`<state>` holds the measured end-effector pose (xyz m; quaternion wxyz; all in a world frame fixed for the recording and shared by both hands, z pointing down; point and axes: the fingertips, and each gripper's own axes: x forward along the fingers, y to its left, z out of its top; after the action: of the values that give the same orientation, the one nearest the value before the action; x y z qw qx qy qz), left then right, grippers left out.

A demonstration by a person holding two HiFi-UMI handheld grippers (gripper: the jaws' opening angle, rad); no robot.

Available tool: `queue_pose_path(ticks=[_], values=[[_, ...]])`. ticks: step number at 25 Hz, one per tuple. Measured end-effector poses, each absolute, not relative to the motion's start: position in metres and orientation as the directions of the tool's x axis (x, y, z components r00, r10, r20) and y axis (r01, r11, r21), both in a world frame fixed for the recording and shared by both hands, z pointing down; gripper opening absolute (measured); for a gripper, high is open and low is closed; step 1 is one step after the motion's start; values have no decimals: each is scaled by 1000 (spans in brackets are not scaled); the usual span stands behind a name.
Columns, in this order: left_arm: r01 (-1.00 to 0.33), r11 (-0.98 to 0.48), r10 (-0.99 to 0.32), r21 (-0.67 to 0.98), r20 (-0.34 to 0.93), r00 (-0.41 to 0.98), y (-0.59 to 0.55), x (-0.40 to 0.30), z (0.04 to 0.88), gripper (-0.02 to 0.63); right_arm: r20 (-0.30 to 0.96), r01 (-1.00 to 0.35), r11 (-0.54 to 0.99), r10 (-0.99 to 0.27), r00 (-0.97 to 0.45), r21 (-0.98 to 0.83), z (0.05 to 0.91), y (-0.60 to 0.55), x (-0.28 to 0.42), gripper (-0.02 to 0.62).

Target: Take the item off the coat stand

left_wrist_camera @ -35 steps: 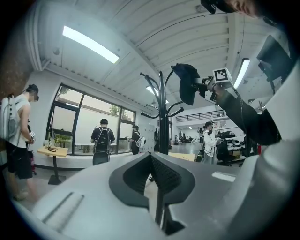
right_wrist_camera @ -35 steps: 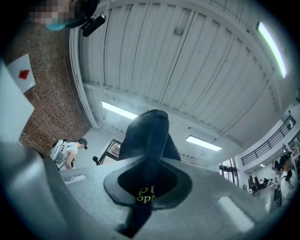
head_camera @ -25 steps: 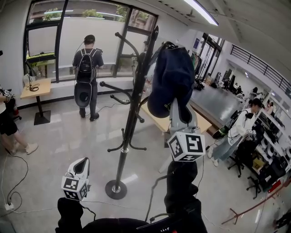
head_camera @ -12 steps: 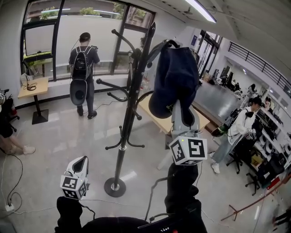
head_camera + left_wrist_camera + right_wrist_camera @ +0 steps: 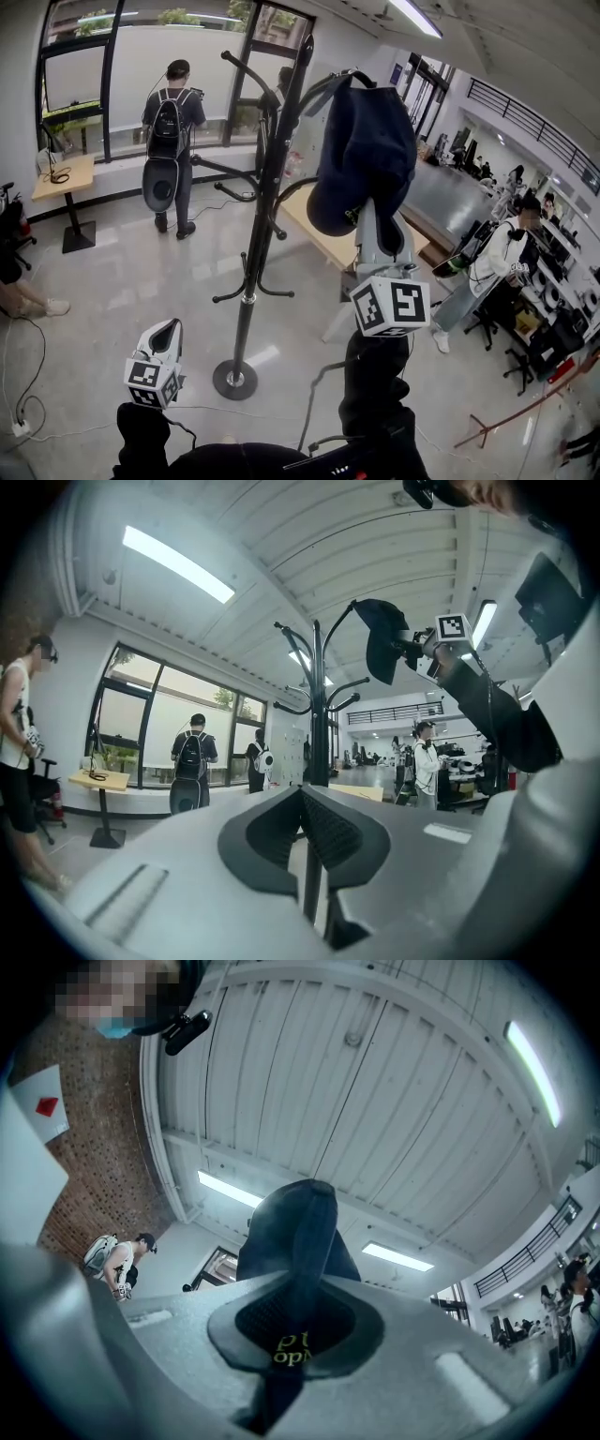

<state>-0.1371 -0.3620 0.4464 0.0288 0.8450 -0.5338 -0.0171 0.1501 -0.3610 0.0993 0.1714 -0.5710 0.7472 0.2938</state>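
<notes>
Navy cap (image 5: 364, 150) at the coat stand (image 5: 251, 262)'s top hook, maybe not clear yet | right gripper (image 5: 367, 214) jaws clamped on it | left gripper (image 5: 167, 330) jaws together, empty | todo: pull cap away from stand

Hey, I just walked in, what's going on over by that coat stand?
A person is working with a hand-held gripper in each hand. The right gripper is raised and clamped on a dark blue cap, which sits at the tip of an upper hook of the black coat stand; whether it has cleared the hook is hard to tell. The left gripper is held low, closed and empty.
</notes>
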Motion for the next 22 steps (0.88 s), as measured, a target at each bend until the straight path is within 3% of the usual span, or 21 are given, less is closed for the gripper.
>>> queue_pose_path(ticks=[22], values=[[-894, -442, -897, 67, -18, 442, -356, -130, 434, 3, -497, -958, 146, -830, -256, 249, 173, -334, 176, 17]])
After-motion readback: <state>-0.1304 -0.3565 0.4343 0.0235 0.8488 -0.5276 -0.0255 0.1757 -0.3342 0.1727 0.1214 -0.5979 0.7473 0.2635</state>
